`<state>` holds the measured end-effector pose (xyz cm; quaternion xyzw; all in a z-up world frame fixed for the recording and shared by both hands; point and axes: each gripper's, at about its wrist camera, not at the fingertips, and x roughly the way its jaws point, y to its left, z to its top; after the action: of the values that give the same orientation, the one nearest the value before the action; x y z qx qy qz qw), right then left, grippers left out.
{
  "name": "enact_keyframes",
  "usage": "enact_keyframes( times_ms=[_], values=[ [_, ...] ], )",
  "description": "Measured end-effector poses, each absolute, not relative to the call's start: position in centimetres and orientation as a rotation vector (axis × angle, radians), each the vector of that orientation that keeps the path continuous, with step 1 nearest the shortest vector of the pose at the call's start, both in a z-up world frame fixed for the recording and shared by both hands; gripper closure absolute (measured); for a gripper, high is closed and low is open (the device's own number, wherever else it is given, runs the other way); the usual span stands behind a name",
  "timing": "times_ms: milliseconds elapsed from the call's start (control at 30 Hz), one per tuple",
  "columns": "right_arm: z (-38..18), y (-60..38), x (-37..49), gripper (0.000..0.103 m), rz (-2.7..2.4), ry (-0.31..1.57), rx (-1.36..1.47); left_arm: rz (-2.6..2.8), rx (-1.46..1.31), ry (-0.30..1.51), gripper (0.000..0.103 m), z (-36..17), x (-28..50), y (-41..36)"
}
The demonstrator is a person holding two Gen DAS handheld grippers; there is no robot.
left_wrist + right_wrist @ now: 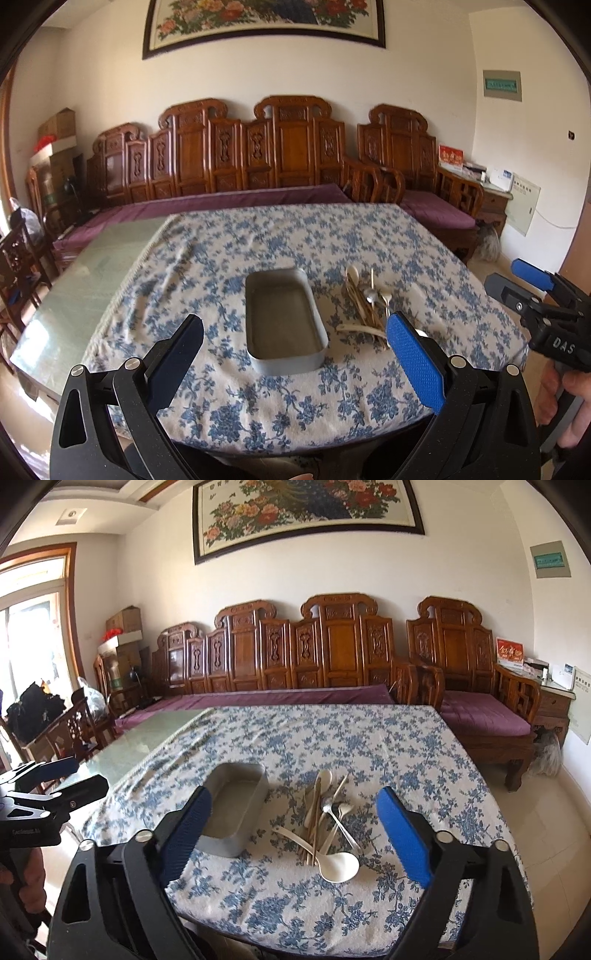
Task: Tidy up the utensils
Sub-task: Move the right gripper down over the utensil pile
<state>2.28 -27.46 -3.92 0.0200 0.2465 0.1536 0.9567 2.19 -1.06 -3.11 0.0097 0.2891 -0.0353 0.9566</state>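
An empty grey metal tray (284, 325) (236, 808) sits on the blue-flowered tablecloth (258, 243) (369, 746). Right of it lies a pile of utensils (369, 310) (325, 823): white spoons, metal spoons and wooden chopsticks, with a large white spoon (338, 866) nearest. My left gripper (295, 354) is open and empty, above the table's near edge in front of the tray. My right gripper (295, 834) is open and empty, in front of the pile; it also shows at the right of the left wrist view (532, 291).
The cloth covers most of a glass-topped table (92, 273) (155, 734). A carved wooden sofa (258, 155) (314, 653) with purple cushions stands behind it. Wooden chairs (22, 258) and boxes stand at the left.
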Motion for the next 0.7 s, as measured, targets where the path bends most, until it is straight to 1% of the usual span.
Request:
enact_keyframes(
  times_ms=[67, 133, 167, 200, 467, 633, 700],
  values=[
    [-4.9, -27.7, 3.1, 0.020, 0.324, 0.522, 0.039, -0.078, 0.024, 0.613, 0.007, -4.0, 2.9, -1.0],
    [-5.8, -27.8, 3.9, 0.022, 0.326, 0.540, 0.034, -0.096, 0.017, 0.638, 0.007, -4.9, 3.5, -0.9],
    [-6.2, -27.8, 4.4, 0.026, 0.328, 0.552, 0.028, -0.106, 0.009, 0.650, 0.007, -5.2, 3.9, -0.9],
    [-6.6, -27.9, 4.9, 0.027, 0.329, 0.559, 0.023, -0.114, 0.000, 0.667, 0.007, -5.8, 4.3, -0.8],
    [-10.9, -28.9, 8.2, 0.028, 0.314, 0.646, 0.023, -0.136, -0.004, 0.732, 0.007, -8.6, 6.3, -0.7],
    [-14.1, -29.2, 10.4, 0.034, 0.316, 0.714, 0.014, -0.148, -0.007, 0.761, 0.007, -10.2, 7.6, -0.3],
    [-15.4, -29.0, 11.7, 0.038, 0.326, 0.750, 0.006, -0.150, -0.010, 0.771, 0.007, -10.6, 8.2, -0.3]
  ],
)
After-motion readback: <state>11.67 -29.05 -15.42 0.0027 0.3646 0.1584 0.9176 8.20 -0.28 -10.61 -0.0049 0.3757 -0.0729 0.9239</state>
